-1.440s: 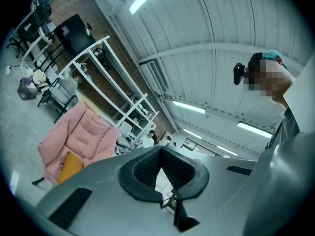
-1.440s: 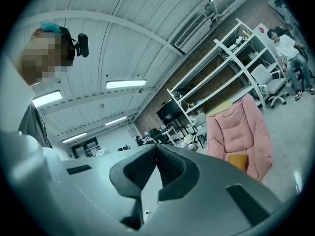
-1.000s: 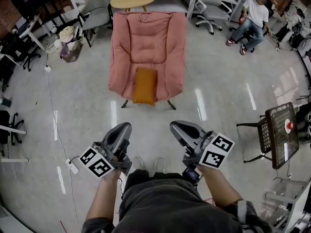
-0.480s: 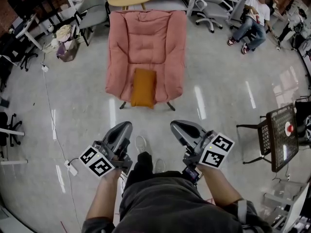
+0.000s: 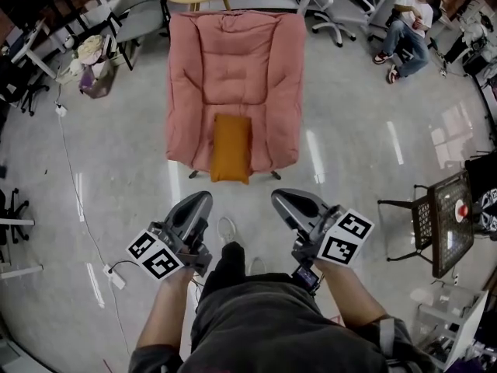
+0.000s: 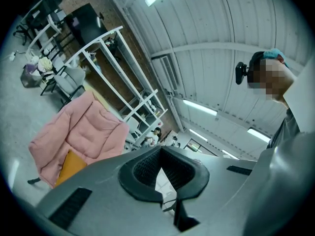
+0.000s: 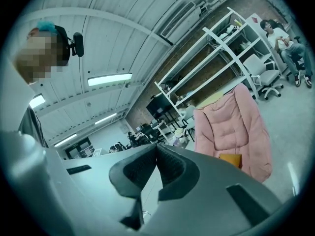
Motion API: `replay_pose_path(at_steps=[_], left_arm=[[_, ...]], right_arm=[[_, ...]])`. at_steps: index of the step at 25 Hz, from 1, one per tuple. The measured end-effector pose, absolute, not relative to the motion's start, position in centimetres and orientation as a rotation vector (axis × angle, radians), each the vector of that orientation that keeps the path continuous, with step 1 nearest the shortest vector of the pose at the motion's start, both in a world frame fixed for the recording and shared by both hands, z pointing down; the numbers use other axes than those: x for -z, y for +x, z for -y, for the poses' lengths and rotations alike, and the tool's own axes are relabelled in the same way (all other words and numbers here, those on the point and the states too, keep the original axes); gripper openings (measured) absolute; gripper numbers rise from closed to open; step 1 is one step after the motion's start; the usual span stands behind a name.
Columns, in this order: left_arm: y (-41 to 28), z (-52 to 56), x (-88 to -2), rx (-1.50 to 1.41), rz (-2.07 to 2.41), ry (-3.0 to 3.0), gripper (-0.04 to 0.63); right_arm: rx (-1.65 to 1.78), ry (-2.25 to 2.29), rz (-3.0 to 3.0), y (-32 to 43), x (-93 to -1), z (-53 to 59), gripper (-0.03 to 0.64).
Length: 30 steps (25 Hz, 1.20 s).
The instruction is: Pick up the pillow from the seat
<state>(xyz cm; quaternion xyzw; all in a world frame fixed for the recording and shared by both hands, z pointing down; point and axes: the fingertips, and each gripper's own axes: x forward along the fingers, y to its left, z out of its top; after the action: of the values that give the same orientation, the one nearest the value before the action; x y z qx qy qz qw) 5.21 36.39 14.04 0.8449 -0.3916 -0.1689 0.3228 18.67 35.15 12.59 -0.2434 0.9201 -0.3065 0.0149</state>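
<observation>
Low at the operator's waist, left tool: jaws fully together, nothing between them. Right tool: same, pads pressed tip to tip, empty. Both held side by side, tips aimed forward at the chair, marker cubes at the rear by the hands. One shoe on the floor between the tools. Shiny grey floor ahead. Orange pillow lies on the seat of the pink padded armchair, at the front edge, long side running front to back, well apart from both tools. Grey office chair back left. Seated person back right. Black stand with red button at the right edge.
</observation>
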Motion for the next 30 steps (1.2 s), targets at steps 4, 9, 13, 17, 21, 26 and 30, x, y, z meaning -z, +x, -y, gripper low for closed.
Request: replay_pose_path(at_steps=[4, 9, 13, 17, 21, 26, 30], left_arm=[[2.8, -32.1, -14.3, 0.431, 0.996, 2.221, 0.009], [0.1, -26.5, -14.3, 0.415, 0.959, 2.235, 0.009], [-0.8, -24.1, -14.6, 0.397, 0.939, 2.247, 0.009], [-3.0, -21.6, -15.6, 0.38, 0.93, 2.23, 0.009], [-4.2, -19.6, -16.8, 0.365, 0.922, 2.203, 0.009], [-4.9, -18.0, -18.9, 0.341, 0.917, 2.175, 0.009], [-4.8, -16.3, -21.2, 0.31, 0.924, 2.146, 0.009]], right_arm=[[0.966, -0.802, -2.857, 16.3, -13.0, -31.2, 0.012], [0.976, -0.844, -2.848, 13.6, -13.2, -26.3, 0.012], [0.975, -0.865, -2.845, 12.5, -13.6, -24.1, 0.012], [0.981, -0.889, -2.839, 10.5, -14.1, -21.2, 0.012], [1.002, -0.908, -2.839, 9.2, -14.9, -18.5, 0.012], [1.014, -0.919, -2.857, 8.3, -16.5, -16.1, 0.012], [1.031, -0.918, -2.874, 8.3, -18.6, -13.3, 0.012]])
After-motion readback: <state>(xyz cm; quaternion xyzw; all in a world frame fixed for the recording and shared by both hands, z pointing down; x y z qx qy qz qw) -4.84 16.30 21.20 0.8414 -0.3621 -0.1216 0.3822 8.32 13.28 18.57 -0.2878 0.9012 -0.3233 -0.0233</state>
